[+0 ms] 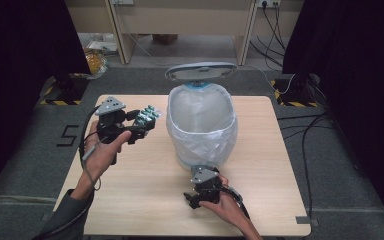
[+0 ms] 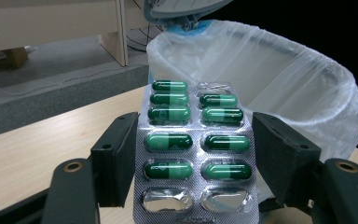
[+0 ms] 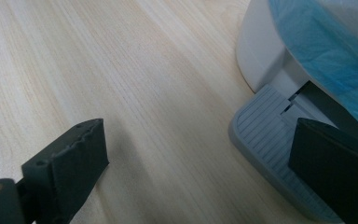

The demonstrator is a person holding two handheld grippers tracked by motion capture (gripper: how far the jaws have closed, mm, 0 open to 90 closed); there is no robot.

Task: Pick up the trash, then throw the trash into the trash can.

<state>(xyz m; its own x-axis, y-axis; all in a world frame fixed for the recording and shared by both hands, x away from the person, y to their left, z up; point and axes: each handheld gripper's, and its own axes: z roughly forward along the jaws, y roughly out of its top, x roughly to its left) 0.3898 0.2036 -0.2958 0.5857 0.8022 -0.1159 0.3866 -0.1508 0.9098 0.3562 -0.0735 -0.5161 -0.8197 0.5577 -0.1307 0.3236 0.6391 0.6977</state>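
A blister pack (image 2: 195,151) of green capsules is being clamped by its two long edges between the jaws of the left gripper (image 1: 139,125), just left of the pedal bin (image 1: 201,131) and clear of the table (image 1: 145,200). The bin's lid (image 1: 201,71) is being held up, and its white liner (image 2: 279,79) is standing open. The right gripper (image 1: 203,192) is being kept at the foot of the bin with its jaws apart, one of them over the grey pedal (image 3: 272,140); nothing is being gripped there. By this showing, the pick-up is done and the bin is opened; carrying the pack over the rim and dropping it is being judged as what is left. One pack is being counted, with nine green capsules and three emptied pockets; one bin, one pedal, two grippers.
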